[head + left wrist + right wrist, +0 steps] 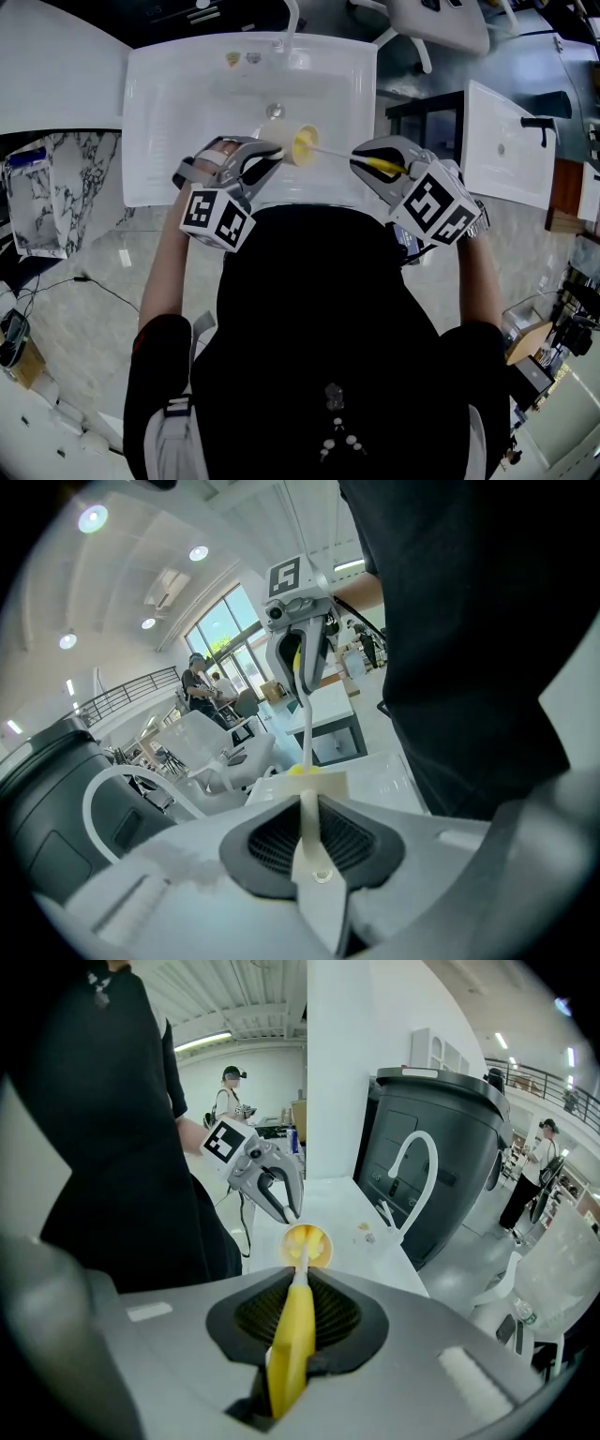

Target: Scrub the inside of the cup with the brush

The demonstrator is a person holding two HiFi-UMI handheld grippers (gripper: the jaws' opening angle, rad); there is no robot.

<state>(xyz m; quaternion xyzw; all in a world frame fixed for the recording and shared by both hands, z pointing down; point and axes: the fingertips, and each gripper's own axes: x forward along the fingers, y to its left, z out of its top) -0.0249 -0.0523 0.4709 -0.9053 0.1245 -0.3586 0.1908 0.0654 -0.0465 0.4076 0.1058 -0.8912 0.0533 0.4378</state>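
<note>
Cup, the small one, pale outside and yellow inside: where have you got it?

Me: It lies on its side in the air above the white sink, just on my side of the round drain, with its mouth turned toward my right gripper. My left gripper is closed on it. In the left gripper view a thin pale strip of its wall is pinched between the pads.

Helper: And the slim brush with the yellow handle and white stem?

Me: My right gripper has its jaws closed on the yellow handle. The stem runs across above the sink, and the head sits inside the cup's mouth, against the yellow lining.

Helper: How will that cup behave under scrubbing?

Me: I judge it light and thin-walled, so it will likely flex or twist if I push hard. A pinch on one wall gives little leverage. A sideways shove from the brush could lever it out of the pads, and a wet surface would make that worse. I cannot tell whether it is paper or plastic.

Helper: Where would you hold it, then?

Me: On the wall near the closed end, away from the bristles, with a firm but not crushing grip. Light circular strokes seem safest.
</note>
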